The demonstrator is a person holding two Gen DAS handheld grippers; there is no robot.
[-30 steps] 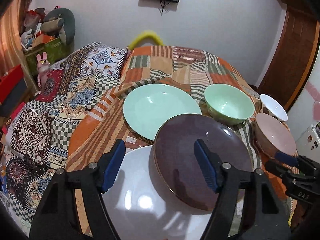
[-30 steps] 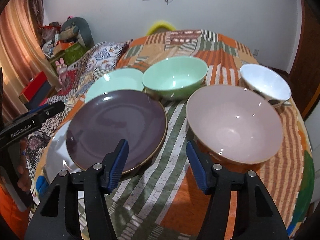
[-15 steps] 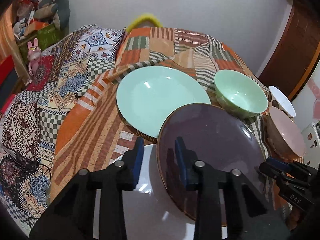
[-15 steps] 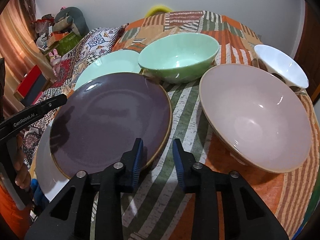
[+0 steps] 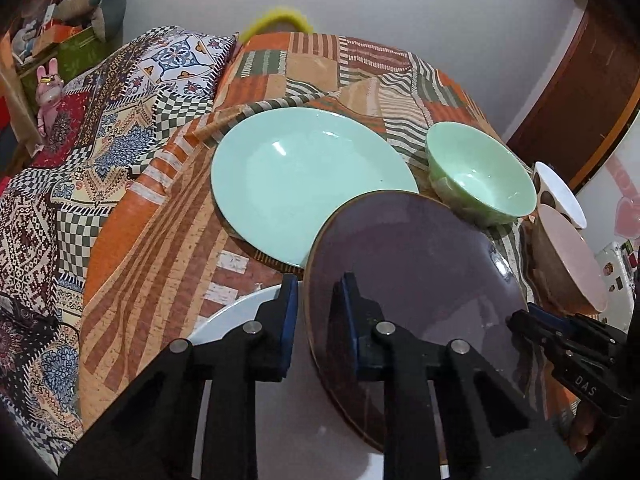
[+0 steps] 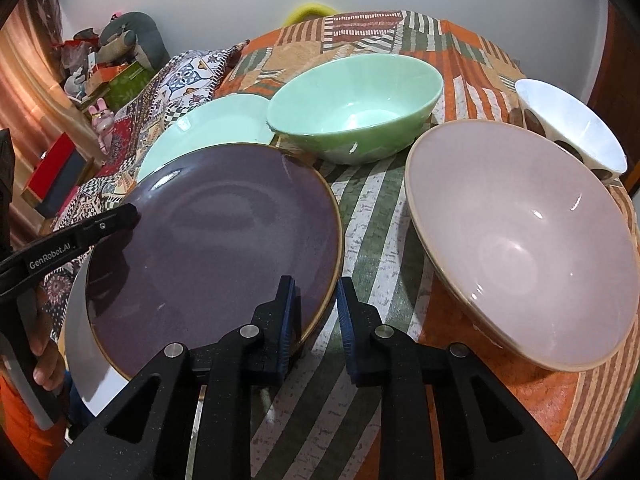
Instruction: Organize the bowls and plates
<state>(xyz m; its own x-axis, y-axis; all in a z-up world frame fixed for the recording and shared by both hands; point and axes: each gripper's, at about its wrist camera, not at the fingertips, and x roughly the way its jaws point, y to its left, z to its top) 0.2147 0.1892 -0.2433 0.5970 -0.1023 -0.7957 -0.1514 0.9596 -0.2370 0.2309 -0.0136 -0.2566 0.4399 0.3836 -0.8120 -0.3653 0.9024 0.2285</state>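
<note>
The task is looking barely begun: nothing is stacked by kind yet, apart from the purple plate (image 6: 212,240) lying partly over the white plate (image 6: 78,320) at the near left of the table (image 5: 168,264). Both tools are gripping that purple plate on opposite edges. The left gripper (image 5: 318,312) is pinching its left rim, one blue pad under the edge and one on the top face; its jaws have just been closing onto it. The right gripper (image 6: 316,312) is pinching the near right rim, its jaws drawn close together with the rim between them, and they too have just been closing.

Left to do, in my judgement: carrying the purple plate onto another plate, gathering the plates in one pile, and nesting the bowls.

The mint plate (image 5: 308,184) is lying beyond the purple one, its near edge slipping under the purple rim in the left wrist view. The green bowl (image 6: 356,108) is sitting to the far right of it, close to the purple rim, so a careless lift could be knocking it. The pink bowl (image 6: 524,244) is sitting just right of the right gripper, and the white spotted bowl (image 6: 572,136) is sitting behind it at the far right. A patterned blanket (image 5: 80,140) is lying off to the left, well apart
</note>
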